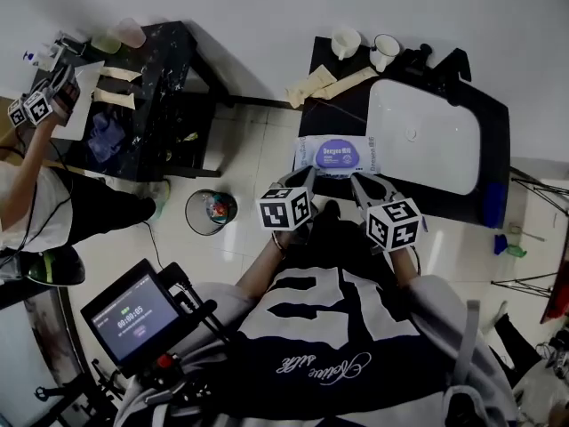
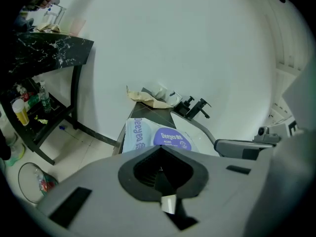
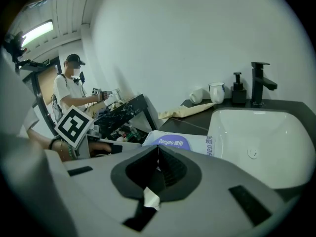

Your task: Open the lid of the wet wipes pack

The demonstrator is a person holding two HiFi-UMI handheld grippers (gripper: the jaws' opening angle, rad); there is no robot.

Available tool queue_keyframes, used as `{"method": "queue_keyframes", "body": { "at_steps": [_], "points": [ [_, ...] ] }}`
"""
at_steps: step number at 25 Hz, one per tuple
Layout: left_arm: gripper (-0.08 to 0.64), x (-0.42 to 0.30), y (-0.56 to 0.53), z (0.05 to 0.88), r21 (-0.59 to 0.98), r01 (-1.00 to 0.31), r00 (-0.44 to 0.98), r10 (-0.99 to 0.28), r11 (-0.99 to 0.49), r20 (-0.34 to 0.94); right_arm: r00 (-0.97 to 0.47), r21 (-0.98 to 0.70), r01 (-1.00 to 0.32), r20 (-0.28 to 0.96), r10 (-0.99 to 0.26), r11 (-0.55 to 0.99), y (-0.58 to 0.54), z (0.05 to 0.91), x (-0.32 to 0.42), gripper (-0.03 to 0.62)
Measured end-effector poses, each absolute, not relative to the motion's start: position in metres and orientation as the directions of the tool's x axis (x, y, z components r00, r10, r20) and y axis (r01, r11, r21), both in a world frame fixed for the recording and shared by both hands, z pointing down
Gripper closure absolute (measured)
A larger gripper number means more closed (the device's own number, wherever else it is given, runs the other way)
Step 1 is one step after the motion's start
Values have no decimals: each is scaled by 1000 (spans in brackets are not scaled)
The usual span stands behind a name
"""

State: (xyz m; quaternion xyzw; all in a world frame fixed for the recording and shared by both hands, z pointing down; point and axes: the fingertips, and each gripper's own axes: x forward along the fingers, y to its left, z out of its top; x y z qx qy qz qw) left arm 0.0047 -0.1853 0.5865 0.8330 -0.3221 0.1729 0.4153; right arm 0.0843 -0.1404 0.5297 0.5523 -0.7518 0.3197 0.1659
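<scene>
The wet wipes pack [image 1: 336, 157] lies flat on the dark counter [image 1: 338, 114], just left of the white sink; it is pale with a purple oval lid on top, and the lid lies flat. My left gripper [image 1: 307, 176] hovers at the pack's near left edge, jaws shut with nothing between them. My right gripper [image 1: 360, 181] is at the near right edge, also shut and empty. The pack [image 2: 154, 135] shows just beyond the tips of my left gripper [image 2: 159, 147]. In the right gripper view the pack [image 3: 174, 142] lies ahead of my right gripper [image 3: 158, 147].
A white sink [image 1: 418, 140] fills the counter's right part, with a black faucet [image 1: 437, 60], two mugs [image 1: 345, 41] and brown paper bags [image 1: 324, 83] behind. A waste bin [image 1: 212, 212] stands on the floor at left. Another person [image 1: 27, 198] works at a black table [image 1: 156, 78].
</scene>
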Motion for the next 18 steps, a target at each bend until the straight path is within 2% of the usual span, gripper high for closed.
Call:
{"method": "queue_keyframes", "body": {
  "at_steps": [7,9,12,16,18],
  "points": [
    [561,6,-186,604,579,-725,689,-385,-372,614,-399,-239,-915,659,-637,325,-159,544,85,588],
    [561,6,-187,610,577,-735,678,-385,-356,626,-417,-217,-900,677,-607,378,-162,552,84,551],
    [561,7,-186,623,569,-751,660,-383,-334,647,-432,-149,-868,696,-573,473,-167,564,84,551],
    [561,12,-187,633,559,-771,636,-400,-304,660,-446,2,-755,732,-516,656,-171,582,82,551],
    [561,14,-187,634,564,-771,636,-401,-296,659,-447,70,-669,757,-476,740,-169,589,77,525]
  ]
}}
